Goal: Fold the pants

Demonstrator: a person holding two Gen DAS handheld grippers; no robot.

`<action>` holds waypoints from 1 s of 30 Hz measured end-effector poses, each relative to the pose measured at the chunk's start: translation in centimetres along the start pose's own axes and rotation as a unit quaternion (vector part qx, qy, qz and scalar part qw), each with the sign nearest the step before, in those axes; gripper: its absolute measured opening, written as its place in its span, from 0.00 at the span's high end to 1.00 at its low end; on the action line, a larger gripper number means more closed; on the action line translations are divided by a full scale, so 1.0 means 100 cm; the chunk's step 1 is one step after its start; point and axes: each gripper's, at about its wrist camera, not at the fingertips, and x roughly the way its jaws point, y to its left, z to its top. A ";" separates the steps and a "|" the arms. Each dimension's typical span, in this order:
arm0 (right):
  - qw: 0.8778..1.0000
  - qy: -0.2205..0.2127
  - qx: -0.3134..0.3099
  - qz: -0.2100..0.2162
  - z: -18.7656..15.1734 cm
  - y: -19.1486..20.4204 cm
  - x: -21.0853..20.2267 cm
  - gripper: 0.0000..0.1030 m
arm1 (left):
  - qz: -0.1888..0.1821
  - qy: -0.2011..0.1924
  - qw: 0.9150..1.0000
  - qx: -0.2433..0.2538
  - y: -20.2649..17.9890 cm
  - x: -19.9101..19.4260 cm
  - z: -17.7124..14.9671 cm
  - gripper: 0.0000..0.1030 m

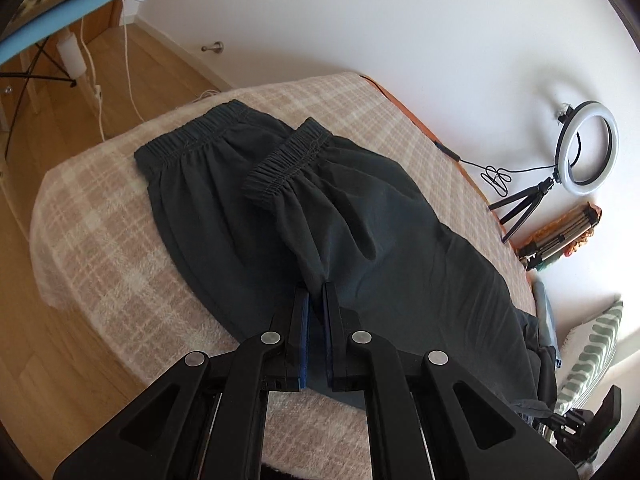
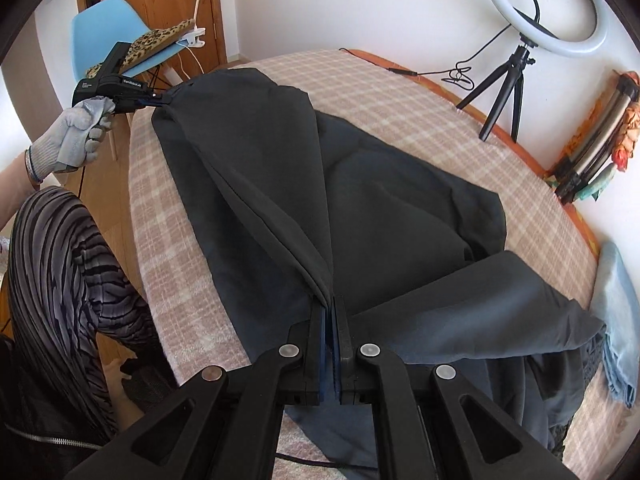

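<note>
Right gripper [image 2: 329, 306]: jaws pinched tight on a layered fold edge of the dark pants [image 2: 380, 200], cloth running straight up out of the tips. Left gripper [image 1: 316, 294]: also clamped narrow on dark fabric; in the right wrist view it sits at the far left corner of the cloth [image 2: 160, 101], gloved hand [image 2: 74, 136] behind it.

The pants lie across a plaid blanket [image 2: 400, 92] on the bed. Both grippers share one lifted edge, stretched taut between them like a ridge. That ridge is the long axis here; it runs from the right gripper diagonally up-left to the left one. The rest of the garment spreads flat to the right of the ridge, with a loose flap draping off the near right bed edge.

In the left wrist view two elastic cuffs or waist ends [image 1: 288, 160] sit side by side at the far end, well apart from the tips.

My read: fold in progress, carried edge goes over the flat part. Both hands need to travel together, square to the ridge, or the layer skews. The right hand is nearer the draped flap, so that side is likelier to drag.

Ring light [image 2: 544, 8] on tripod at the far wall, blue chair [image 2: 100, 32] far left. Neither looks to be in the way.
</note>
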 end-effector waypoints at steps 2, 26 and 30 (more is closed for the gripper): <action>1.000 0.021 -0.003 -0.002 -0.008 0.004 0.006 1.00 | -0.004 0.005 1.000 0.006 0.002 0.000 -0.006 0.96; 0.991 -0.088 -0.022 0.100 0.211 0.043 0.047 0.41 | 0.022 -0.039 0.998 -0.032 0.019 0.010 0.015 0.45; 0.989 -0.080 -0.053 0.116 0.264 0.065 0.086 0.40 | 0.028 -0.045 0.998 -0.022 0.014 0.012 0.017 0.46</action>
